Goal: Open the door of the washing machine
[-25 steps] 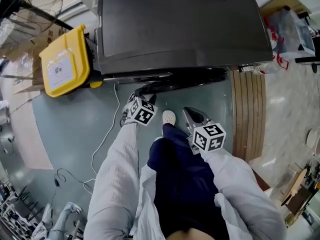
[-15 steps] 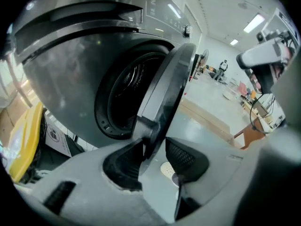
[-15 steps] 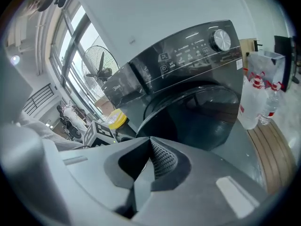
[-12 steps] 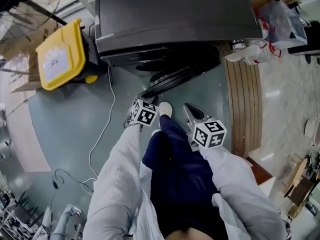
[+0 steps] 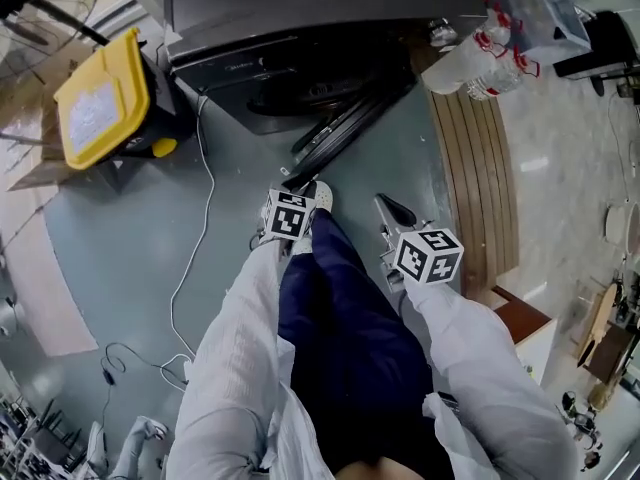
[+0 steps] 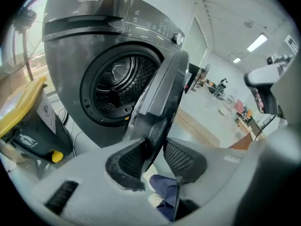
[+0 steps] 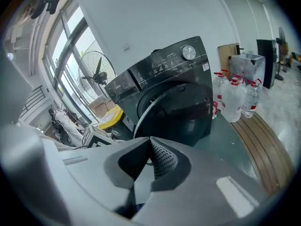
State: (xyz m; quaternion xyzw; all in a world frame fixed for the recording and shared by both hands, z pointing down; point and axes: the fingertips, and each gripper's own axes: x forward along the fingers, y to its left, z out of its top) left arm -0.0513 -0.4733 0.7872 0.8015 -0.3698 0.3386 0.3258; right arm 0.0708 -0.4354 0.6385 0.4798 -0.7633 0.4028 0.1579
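Head view looking steeply down, 2 gripper views low and near, all sharing washing machine door

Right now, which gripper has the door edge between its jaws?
The left gripper: its jaws, which have just been closing, clamp the door edge. The right gripper is shut on nothing, clear of the door.

Top of washing machine beyond head view's upper edge; door lower rim behind left claw
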